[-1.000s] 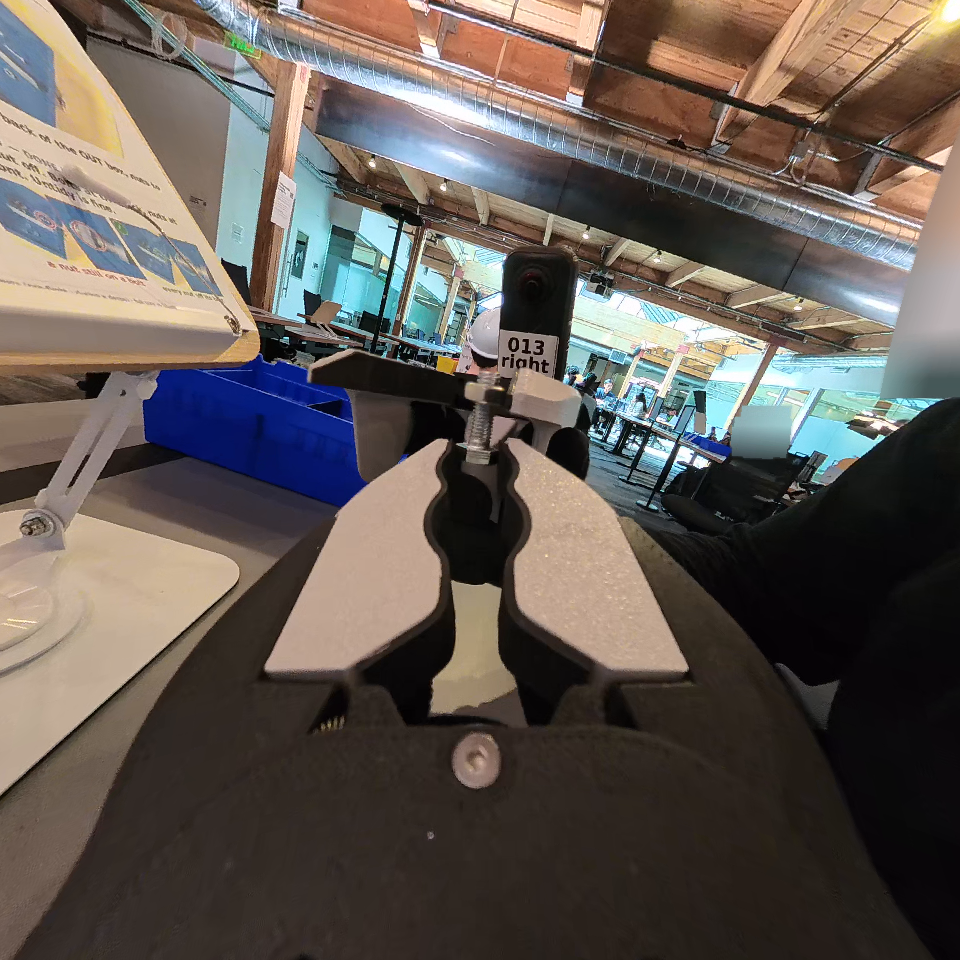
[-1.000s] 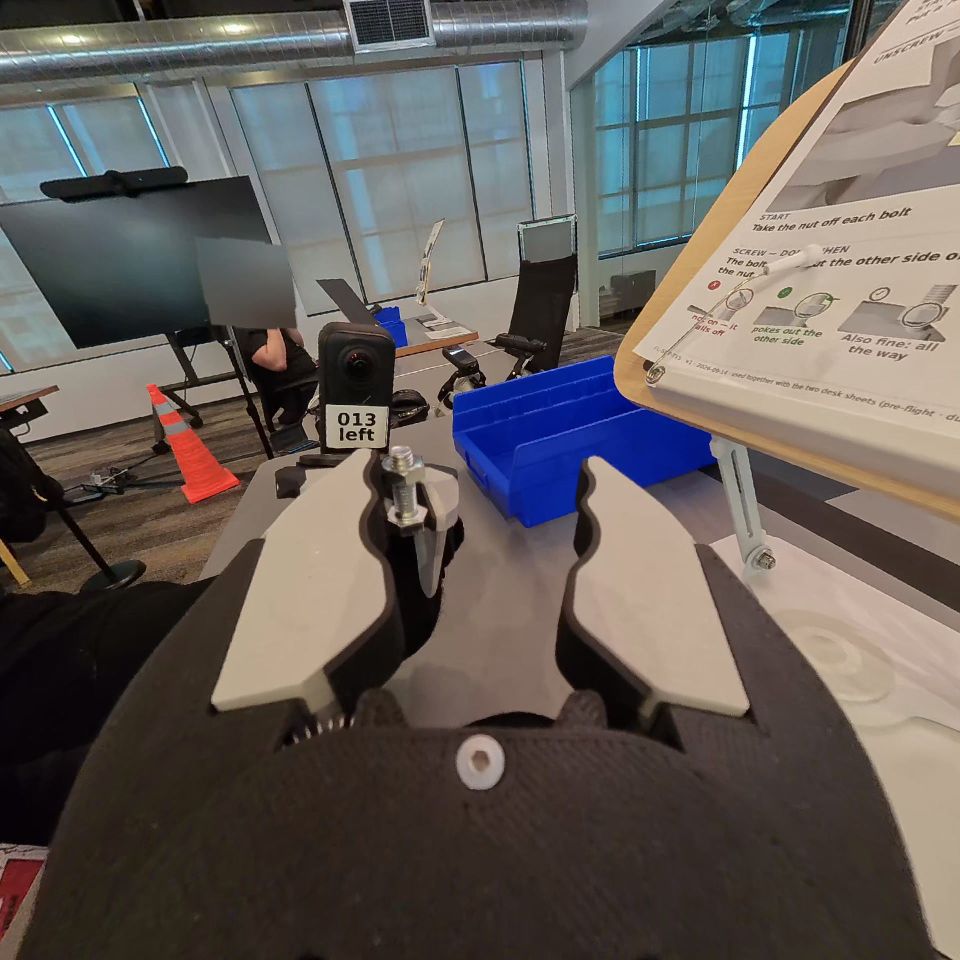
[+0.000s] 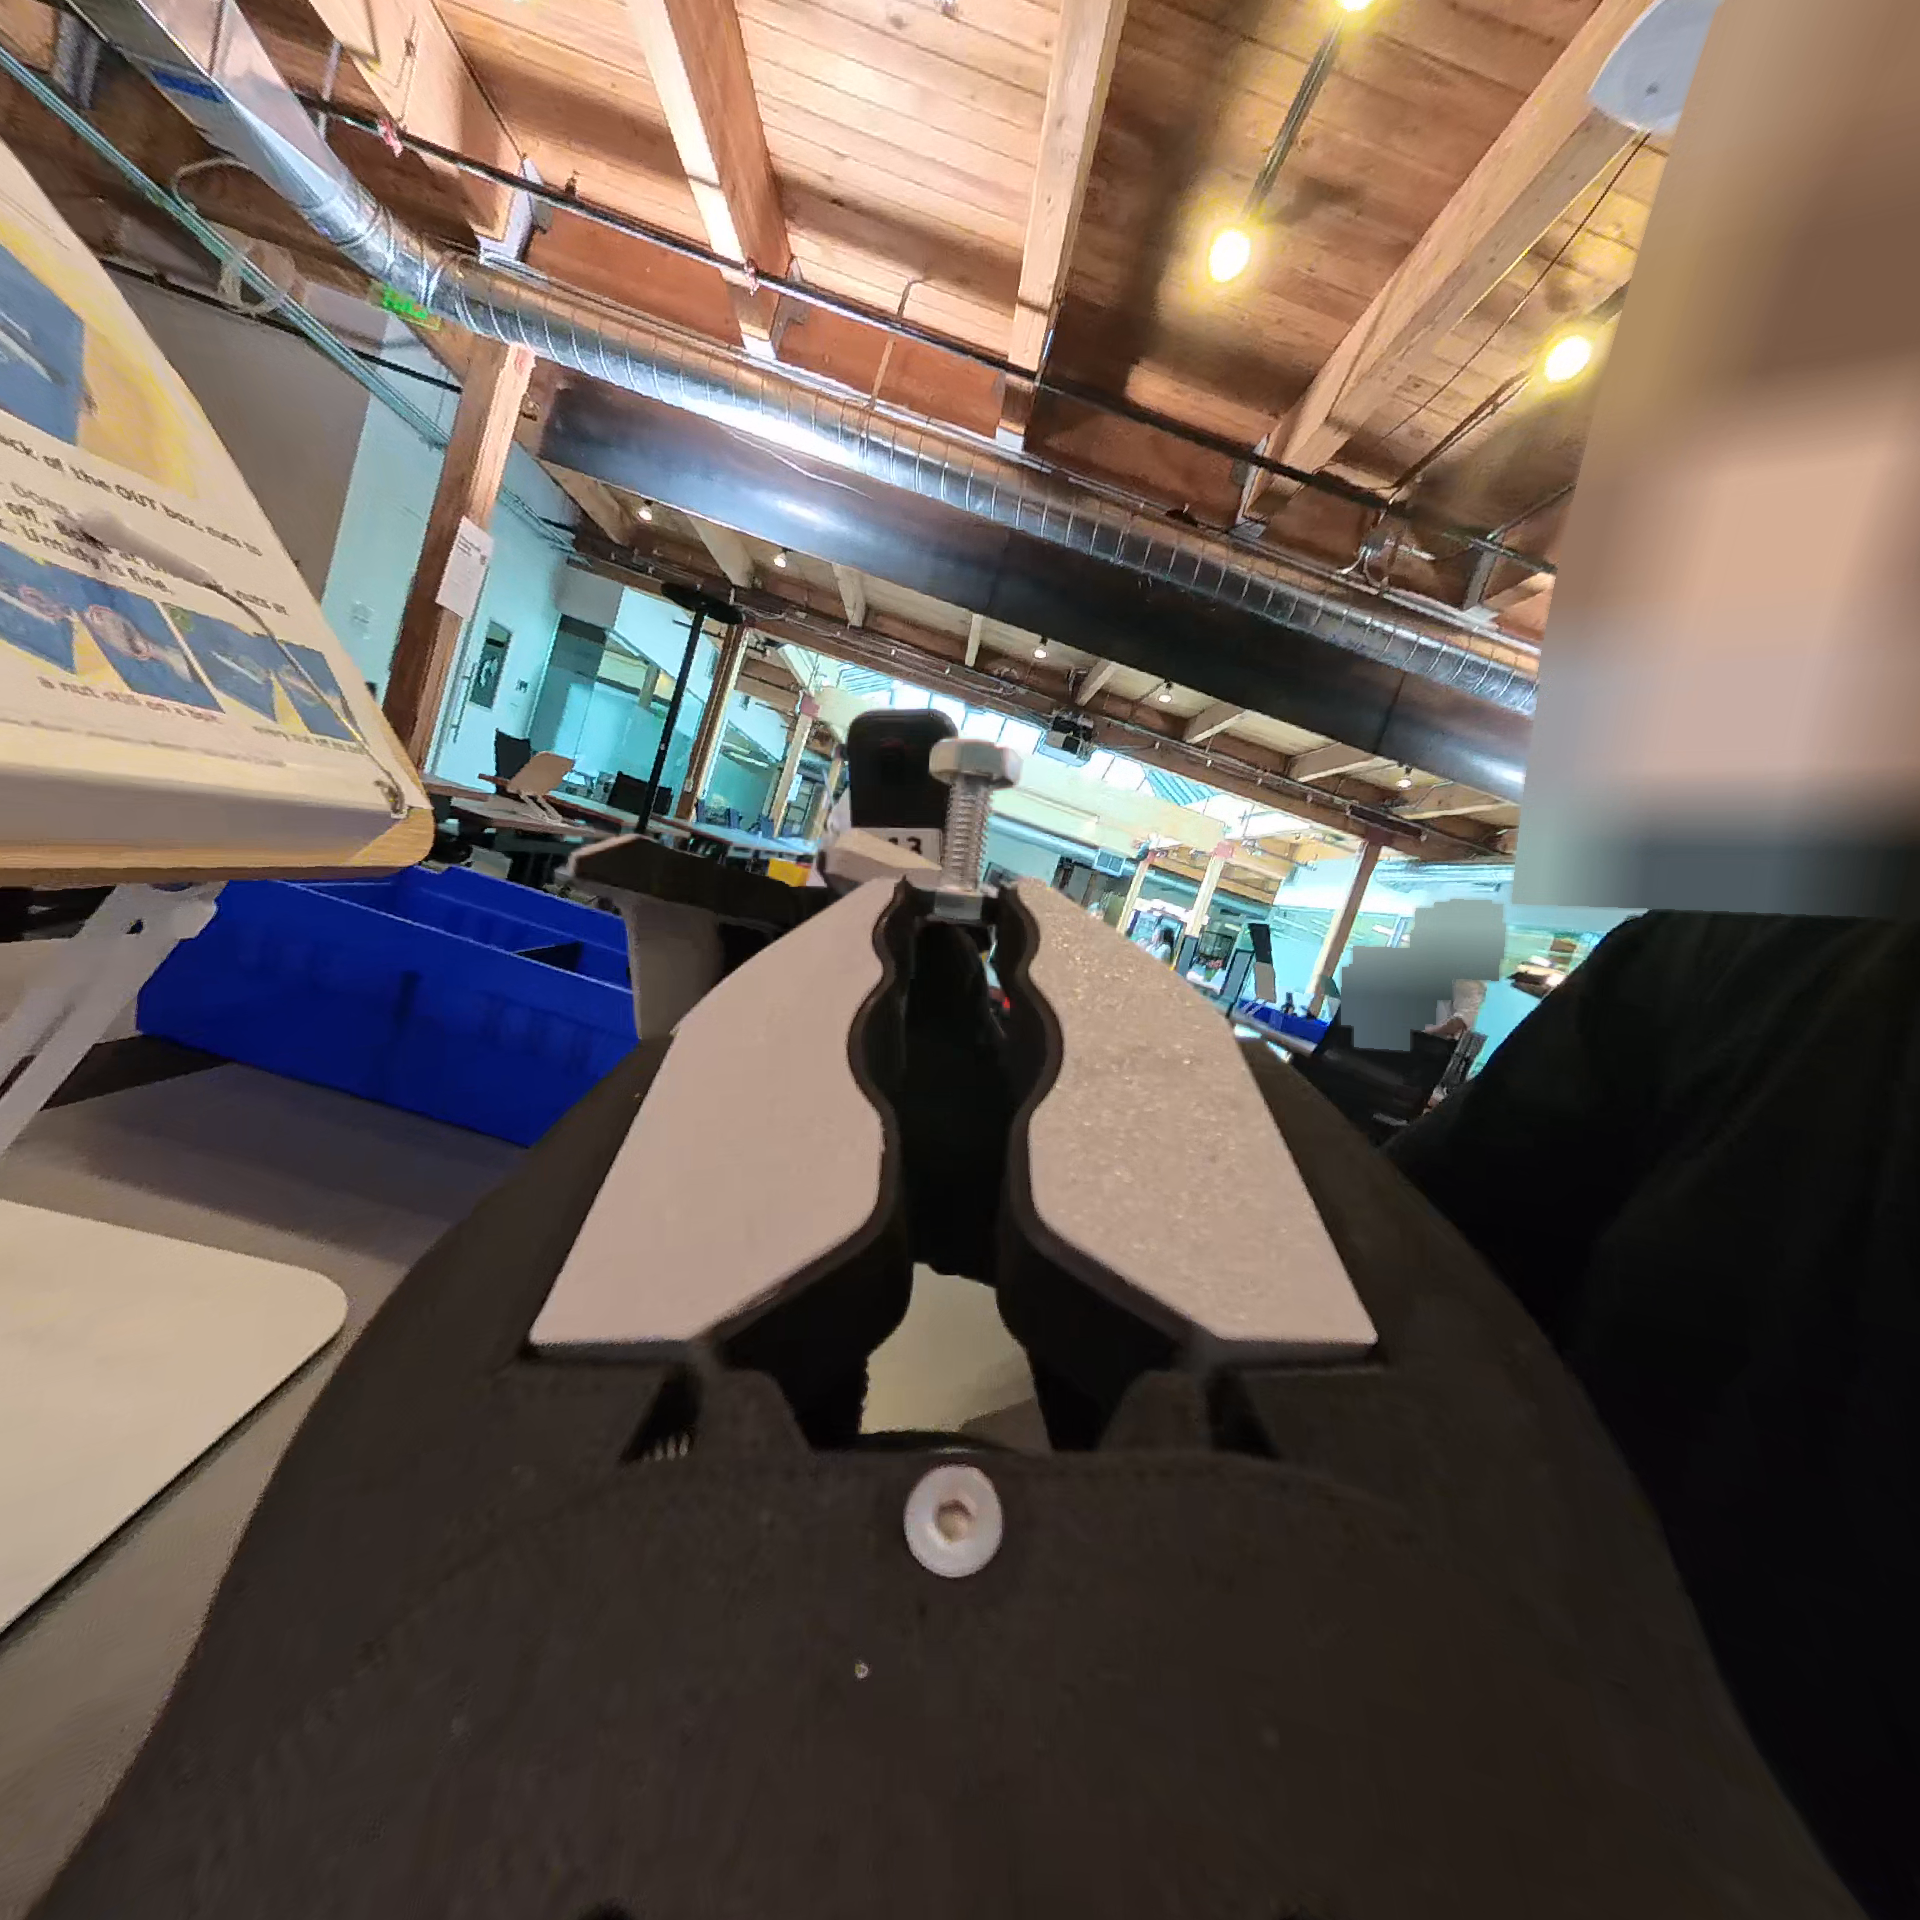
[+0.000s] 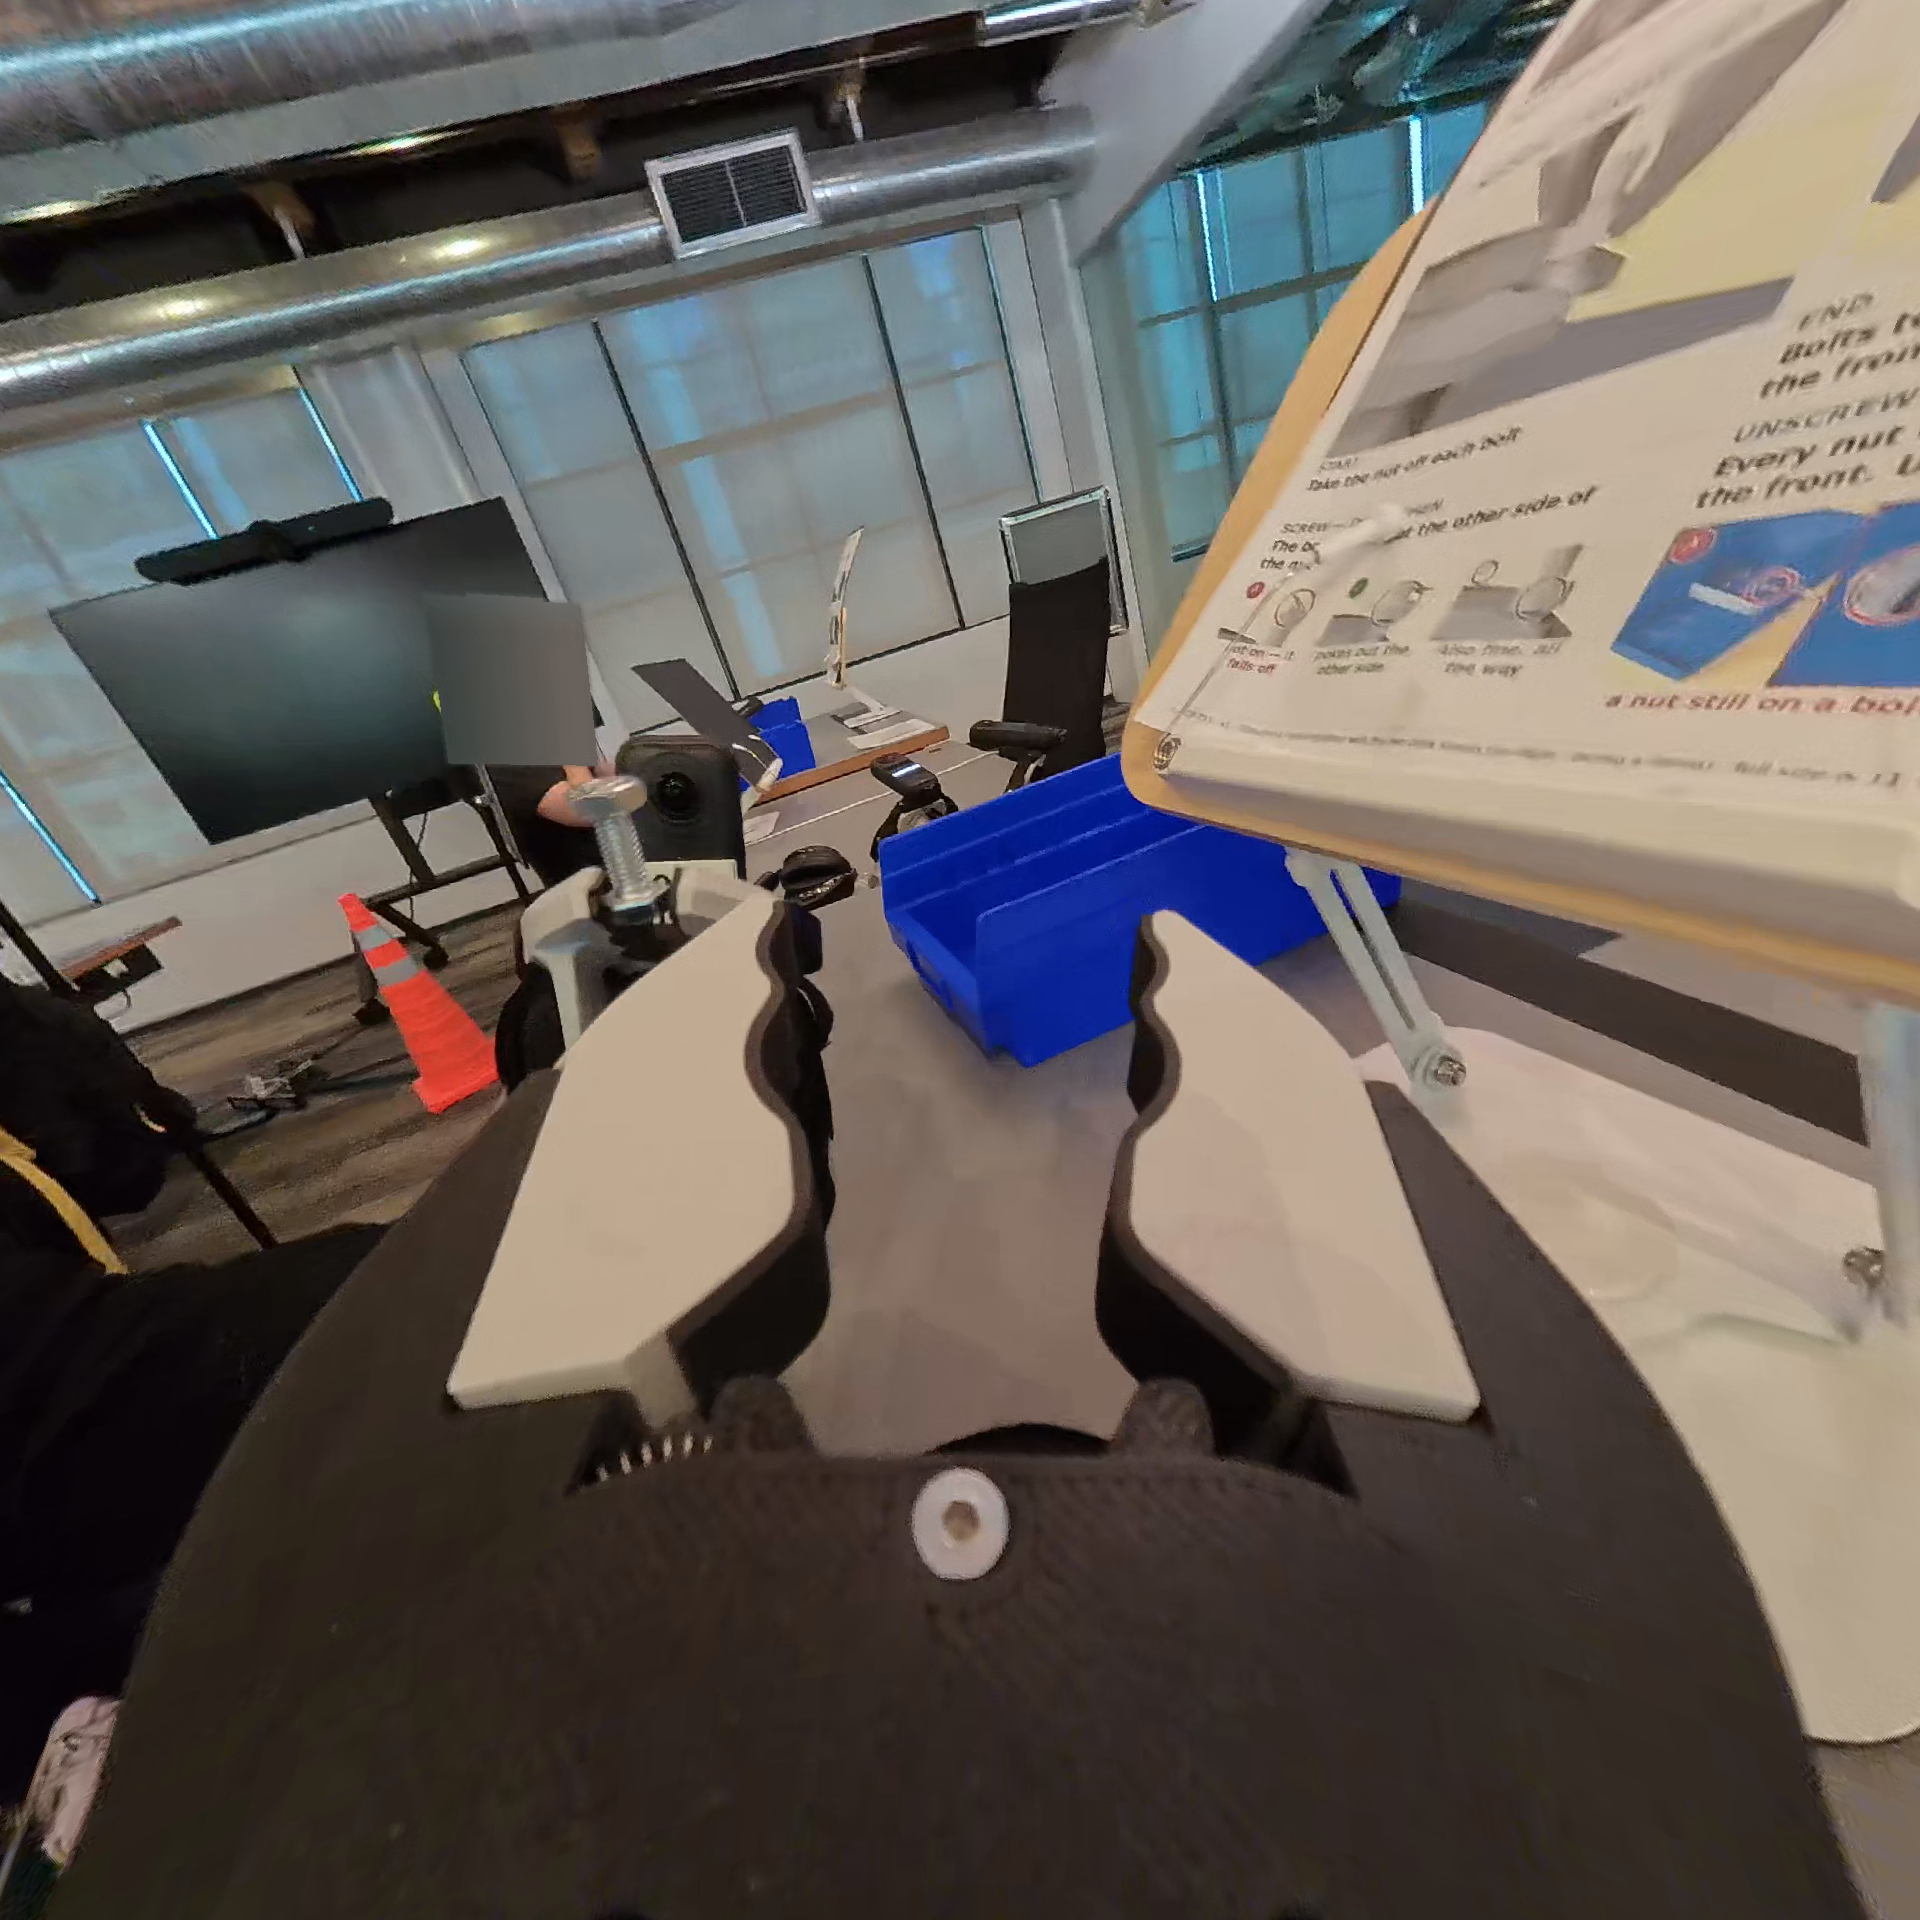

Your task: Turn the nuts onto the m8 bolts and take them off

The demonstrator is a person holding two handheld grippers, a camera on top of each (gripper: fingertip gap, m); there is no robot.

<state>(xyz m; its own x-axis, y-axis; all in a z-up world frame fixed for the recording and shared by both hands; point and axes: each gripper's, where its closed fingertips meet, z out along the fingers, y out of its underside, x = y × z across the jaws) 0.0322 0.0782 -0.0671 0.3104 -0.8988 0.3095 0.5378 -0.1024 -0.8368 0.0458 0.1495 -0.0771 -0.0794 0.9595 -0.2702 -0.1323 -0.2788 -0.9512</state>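
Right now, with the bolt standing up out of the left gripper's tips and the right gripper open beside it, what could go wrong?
1. The left gripper pinches only the nut at its very fingertips; a sideways push could pop it out.
2. The bolt leans slightly, so it may bind or wobble when turned.
3. The right gripper is open, off to the bolt's side; closing now would likely miss the head.

Two views are given, each taken from a camera set just behind a gripper and looking forward along its two fingers. The left wrist view is tilted up, so much of the wooden ceiling [image 3: 883, 208] is seen. The right wrist view is held more level and faces the windows [image 4: 727, 436]. The cameras face each other at close range. The blue bin [image 3: 395, 987] [image 4: 1091, 904] and the tilted board [image 3: 156, 644] [image 4: 1558, 499] are shared by both.
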